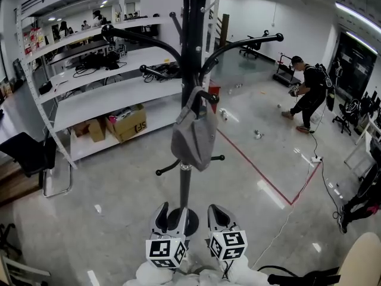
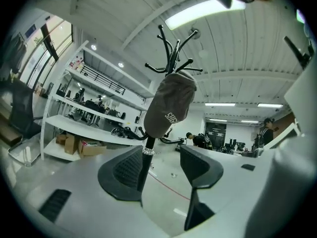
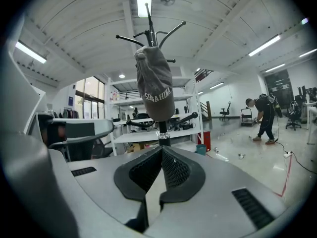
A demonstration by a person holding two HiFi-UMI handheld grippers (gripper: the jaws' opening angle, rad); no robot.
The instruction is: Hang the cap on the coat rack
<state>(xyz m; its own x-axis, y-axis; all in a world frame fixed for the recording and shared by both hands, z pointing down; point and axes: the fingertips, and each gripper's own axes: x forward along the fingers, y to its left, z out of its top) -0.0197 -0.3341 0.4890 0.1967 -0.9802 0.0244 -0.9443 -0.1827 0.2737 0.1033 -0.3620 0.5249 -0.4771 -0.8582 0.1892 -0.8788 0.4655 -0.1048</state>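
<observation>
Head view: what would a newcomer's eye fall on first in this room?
A grey cap hanging on a hook of the black coat rack at the centre. Below it, at the bottom edge, are the left gripper, open and empty, and the right gripper, shut. A person bends over far right.

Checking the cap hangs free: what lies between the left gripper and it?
Only open air and the coat rack's pole. In the left gripper view the left gripper has its fingers apart, empty, with the pole rising to the hanging cap.
</observation>
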